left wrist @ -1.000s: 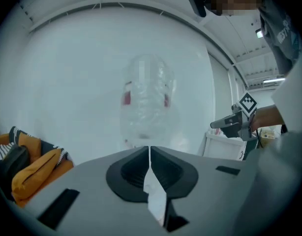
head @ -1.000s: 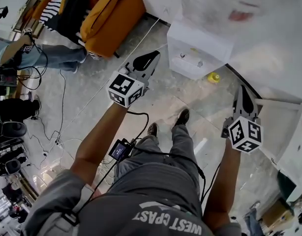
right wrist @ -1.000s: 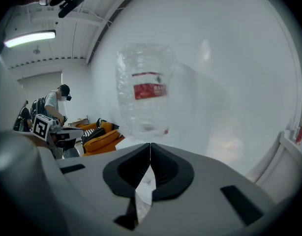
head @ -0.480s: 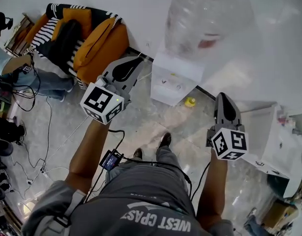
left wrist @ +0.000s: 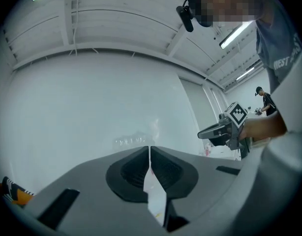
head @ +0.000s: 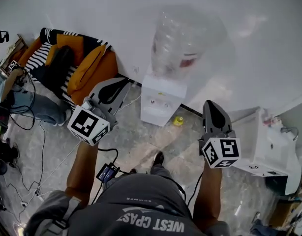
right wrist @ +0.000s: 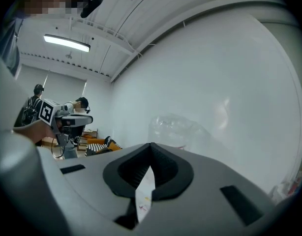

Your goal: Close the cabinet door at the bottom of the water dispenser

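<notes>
Our left gripper (head: 126,82) had its jaws pressed together with nothing between them, and our right gripper (head: 210,103) was likewise closed and empty; the left gripper view (left wrist: 150,149) and the right gripper view (right wrist: 151,146) each showed only a thin slit between the tips. Both tools were raised and pointed forward toward the water dispenser (head: 160,98), which stood ahead between them, nearer the left one, and well apart from both. The dispenser stood upright against the white wall (head: 249,43), its long axis vertical, with its front face turned toward us. It was a white box topped by a clear inverted bottle (head: 178,41), and the right gripper view caught that bottle (right wrist: 176,126) just over the jaws. The cabinet door on its lower front was too foreshortened for us to tell whether it was open or closed. A small yellow object (head: 178,121) lay on the floor just right of the dispenser's foot, an orange couch (head: 87,68) sat to its left, and a white unit (head: 266,144) stood well off to its right.
</notes>
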Demonstrator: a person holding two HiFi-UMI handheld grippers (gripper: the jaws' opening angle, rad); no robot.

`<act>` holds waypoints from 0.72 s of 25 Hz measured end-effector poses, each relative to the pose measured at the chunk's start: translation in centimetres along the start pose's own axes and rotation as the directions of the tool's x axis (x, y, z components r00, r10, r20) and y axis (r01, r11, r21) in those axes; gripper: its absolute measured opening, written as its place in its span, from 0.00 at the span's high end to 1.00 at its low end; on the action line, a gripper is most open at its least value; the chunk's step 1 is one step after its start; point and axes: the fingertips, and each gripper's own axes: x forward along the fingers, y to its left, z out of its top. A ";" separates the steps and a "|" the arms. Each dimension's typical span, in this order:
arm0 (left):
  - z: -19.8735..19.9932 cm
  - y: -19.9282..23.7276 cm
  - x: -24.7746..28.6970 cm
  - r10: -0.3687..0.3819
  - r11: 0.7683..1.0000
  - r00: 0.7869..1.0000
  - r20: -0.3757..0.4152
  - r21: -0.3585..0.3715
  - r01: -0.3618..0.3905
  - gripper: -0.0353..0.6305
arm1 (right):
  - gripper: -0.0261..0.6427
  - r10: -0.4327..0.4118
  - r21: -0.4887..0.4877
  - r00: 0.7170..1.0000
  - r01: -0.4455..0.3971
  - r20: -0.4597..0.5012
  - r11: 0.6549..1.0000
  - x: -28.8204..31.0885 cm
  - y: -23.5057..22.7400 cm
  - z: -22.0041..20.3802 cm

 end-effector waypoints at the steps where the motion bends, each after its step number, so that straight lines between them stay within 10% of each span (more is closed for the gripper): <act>1: 0.7 -0.2 -0.5 -0.002 1.000 1.000 0.005 0.008 0.002 0.91 | 0.92 0.003 -0.005 1.000 -0.003 0.005 1.000 -0.5 0.3 0.8; 18: 0.1 -2.0 -2.5 -0.014 1.000 1.000 -0.005 0.014 0.014 0.91 | 0.92 0.002 0.000 1.000 -0.002 0.029 1.000 -2.0 0.6 1.5</act>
